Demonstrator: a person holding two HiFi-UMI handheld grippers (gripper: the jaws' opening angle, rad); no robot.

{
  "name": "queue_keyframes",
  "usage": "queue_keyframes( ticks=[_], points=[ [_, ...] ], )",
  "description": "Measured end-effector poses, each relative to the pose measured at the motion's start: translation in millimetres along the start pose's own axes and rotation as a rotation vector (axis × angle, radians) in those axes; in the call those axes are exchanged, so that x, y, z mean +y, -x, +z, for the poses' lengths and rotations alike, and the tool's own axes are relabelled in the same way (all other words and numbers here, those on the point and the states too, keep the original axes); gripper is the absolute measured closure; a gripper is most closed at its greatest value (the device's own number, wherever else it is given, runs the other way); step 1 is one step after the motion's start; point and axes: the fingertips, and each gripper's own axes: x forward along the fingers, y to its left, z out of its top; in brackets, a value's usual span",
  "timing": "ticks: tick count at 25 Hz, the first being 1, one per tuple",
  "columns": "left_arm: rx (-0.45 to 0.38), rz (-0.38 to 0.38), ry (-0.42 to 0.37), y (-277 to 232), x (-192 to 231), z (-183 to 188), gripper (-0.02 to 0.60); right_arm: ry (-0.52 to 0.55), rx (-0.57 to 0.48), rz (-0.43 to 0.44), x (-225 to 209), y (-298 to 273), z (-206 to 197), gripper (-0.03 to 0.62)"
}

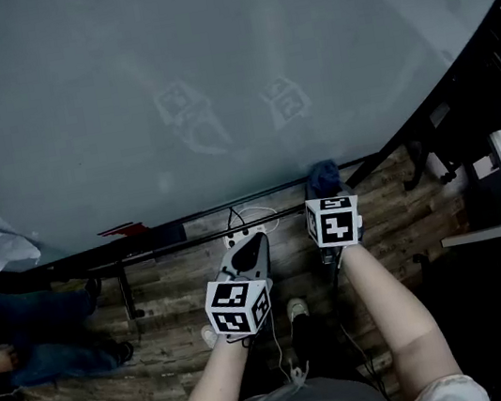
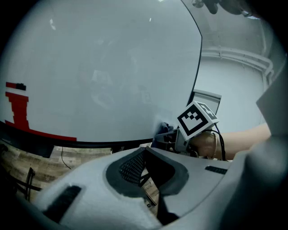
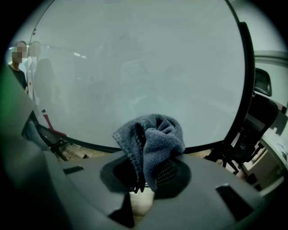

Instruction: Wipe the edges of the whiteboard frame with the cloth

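— Since the head view gives only a dark lump at the board's bottom edge, what has your right gripper (image 3: 151,167) got?

— Its own view shows it plainly: my jaws are clamped on the cloth (image 3: 150,139), a grey-blue wad bunched up between them. From the head view, that cloth sits against the lower edge of the frame (image 3: 246,81) of the whiteboard (image 1: 211,78).

— And the left?

— My left gripper (image 2: 144,152) has its jaws closed together on nothing, below the frame and over the wooden floor (image 1: 171,294). Its view catches what the right one misses: the right gripper's marker cube (image 2: 197,119), my hand (image 2: 204,144) behind it, the cloth touching the board, and red marks (image 2: 18,108) far to the left.
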Motion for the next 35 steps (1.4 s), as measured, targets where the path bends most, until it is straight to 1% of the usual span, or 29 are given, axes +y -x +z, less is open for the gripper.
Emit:
queue_keyframes(
  ticks=[9,15,20,25,29,30,33,35],
  points=[
    [-0.014,0.047,0.018,65,65,3,0.563,-0.085,0.019,0.022,88,-5,3,0.525],
    [-0.028,0.077,0.029,109,109,5,0.563,-0.090,0.024,0.058,160,-5,6,0.525],
    [-0.046,0.101,0.036,139,139,9,0.563,-0.060,0.028,0.090,213,-5,10,0.525],
    [-0.056,0.115,0.053,167,173,-5,0.563,-0.063,0.050,0.066,253,-12,-4,0.525],
    [-0.059,0.126,0.051,192,200,-6,0.563,-0.028,0.043,0.089,295,-12,1,0.525],
    [-0.059,0.129,0.049,199,207,-5,0.563,-0.024,0.044,0.085,305,-12,2,0.525],
    [-0.065,0.136,0.040,221,224,-3,0.563,-0.029,0.057,0.035,318,-10,1,0.525],
    [-0.073,0.142,0.036,235,235,0,0.563,-0.014,0.051,0.031,327,-9,4,0.525]
  ],
)
